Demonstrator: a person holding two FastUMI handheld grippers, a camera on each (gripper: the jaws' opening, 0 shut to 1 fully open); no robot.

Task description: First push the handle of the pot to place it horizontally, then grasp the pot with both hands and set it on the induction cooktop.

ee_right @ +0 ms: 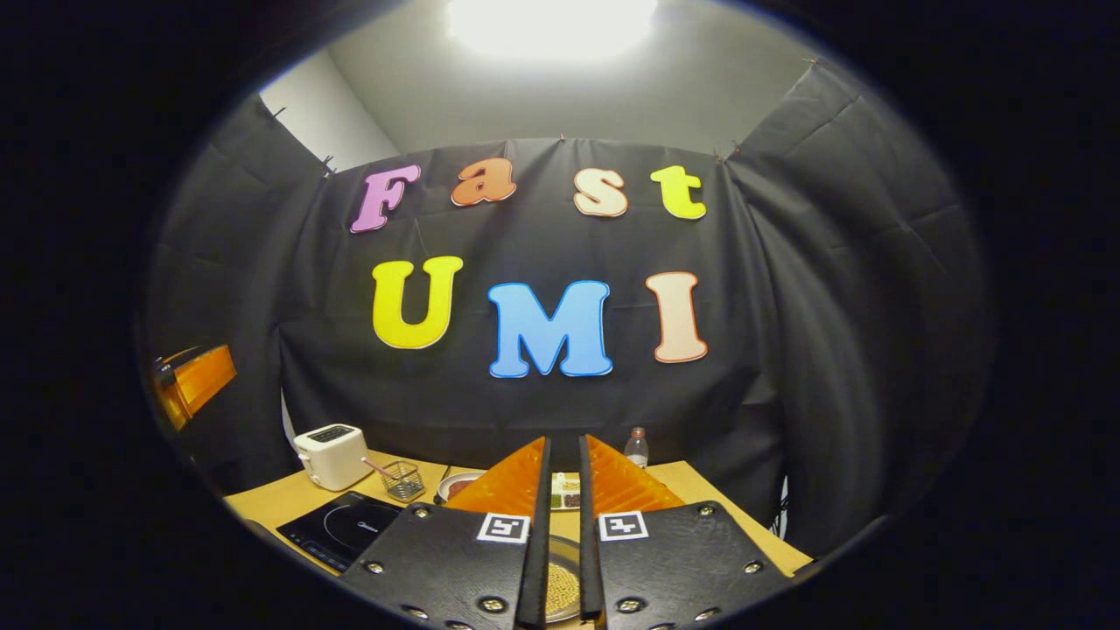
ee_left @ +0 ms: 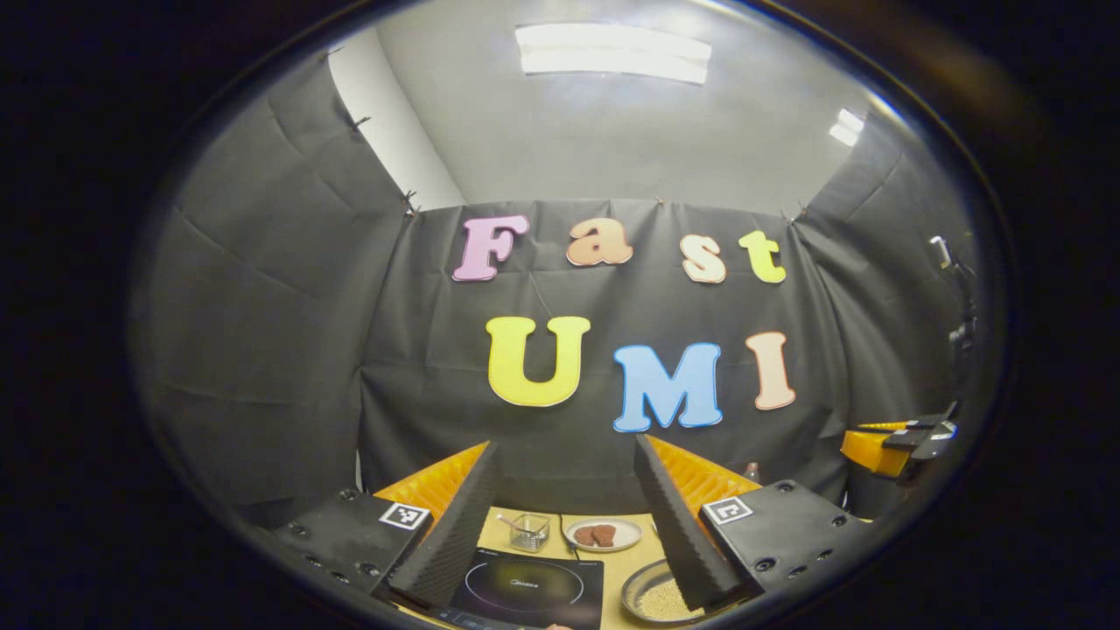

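Note:
The pot (ee_left: 652, 600) is a shallow metal vessel holding small yellowish grains. It sits low in the left gripper view, to the right of the black induction cooktop (ee_left: 529, 588), and one finger partly covers it. My left gripper (ee_left: 567, 443) hangs above the table, open wide and holding nothing. In the right gripper view the pot (ee_right: 562, 588) shows through the slit between the fingers, with its handle hidden. My right gripper (ee_right: 565, 439) is shut with nothing in it, above the pot. The cooktop (ee_right: 337, 525) lies to its left.
On the wooden table (ee_right: 691, 490) stand a white toaster (ee_right: 331, 455), a wire basket (ee_right: 402, 479), a plate (ee_left: 604, 534) with brown pieces, a glass cup (ee_left: 529, 531), a small compartment tray (ee_right: 567, 490) and a bottle (ee_right: 637, 446). Black cloth walls close three sides.

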